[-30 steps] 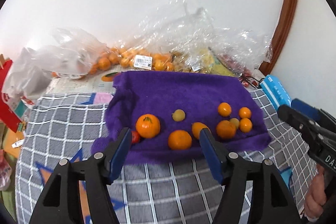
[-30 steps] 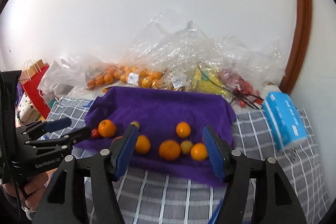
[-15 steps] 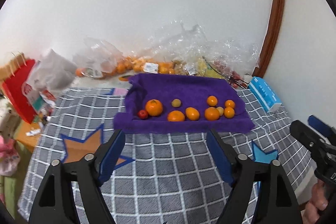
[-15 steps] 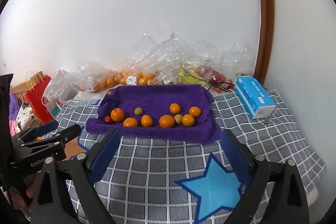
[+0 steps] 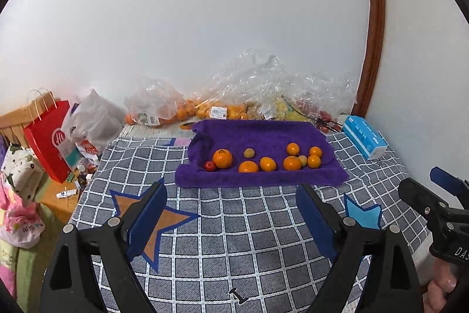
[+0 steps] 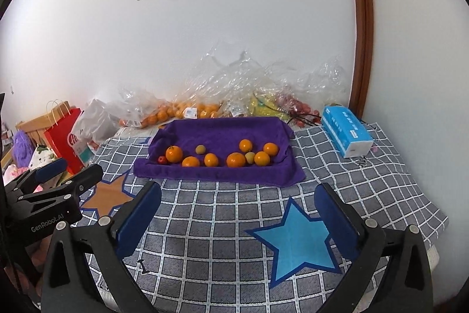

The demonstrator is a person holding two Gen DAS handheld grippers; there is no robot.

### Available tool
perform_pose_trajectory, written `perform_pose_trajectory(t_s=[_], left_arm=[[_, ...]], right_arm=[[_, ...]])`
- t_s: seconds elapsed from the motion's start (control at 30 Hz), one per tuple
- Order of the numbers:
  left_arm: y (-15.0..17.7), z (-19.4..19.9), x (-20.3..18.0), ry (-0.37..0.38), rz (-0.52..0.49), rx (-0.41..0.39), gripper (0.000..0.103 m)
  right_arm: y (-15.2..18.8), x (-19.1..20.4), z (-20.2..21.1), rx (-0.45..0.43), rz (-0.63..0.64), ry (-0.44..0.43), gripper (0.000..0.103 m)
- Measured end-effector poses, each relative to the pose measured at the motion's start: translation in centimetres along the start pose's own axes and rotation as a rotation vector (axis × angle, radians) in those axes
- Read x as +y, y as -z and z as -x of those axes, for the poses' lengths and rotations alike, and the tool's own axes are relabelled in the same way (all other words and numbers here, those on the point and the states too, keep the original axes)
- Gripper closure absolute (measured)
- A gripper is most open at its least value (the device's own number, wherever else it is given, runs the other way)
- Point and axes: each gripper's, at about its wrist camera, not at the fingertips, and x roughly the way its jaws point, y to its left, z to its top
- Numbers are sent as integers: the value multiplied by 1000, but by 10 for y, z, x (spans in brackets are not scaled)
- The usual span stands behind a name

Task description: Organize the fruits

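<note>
A purple towel (image 5: 263,134) (image 6: 222,131) lies at the far side of the checked cloth. On it sit several oranges in a row, the largest (image 5: 222,158) (image 6: 174,154) at the left, with a small red fruit (image 5: 209,165) (image 6: 161,160) beside it and two small yellow-green fruits (image 5: 249,152) (image 6: 200,149). My left gripper (image 5: 231,220) is open and empty, well short of the towel. My right gripper (image 6: 237,214) is open and empty too, also short of the towel.
Clear plastic bags of oranges (image 5: 205,110) (image 6: 181,110) and other fruit lie along the wall behind the towel. A blue tissue pack (image 5: 365,137) (image 6: 346,131) lies at the right. A red paper bag (image 5: 49,143) (image 6: 66,137) stands left, beyond the cloth's edge.
Both grippers have pulled back and up from the towel, so the fruit now looks small and far. Both jaws have opened wider. The fruit has not moved.
</note>
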Motion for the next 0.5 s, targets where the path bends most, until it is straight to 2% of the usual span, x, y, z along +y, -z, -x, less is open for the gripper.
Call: perform_pose_trajectory(t_s=[0.5], left_arm=[[5, 14, 4, -16, 4, -13, 14]], right_arm=[[6, 12, 14, -22, 28, 23, 1]])
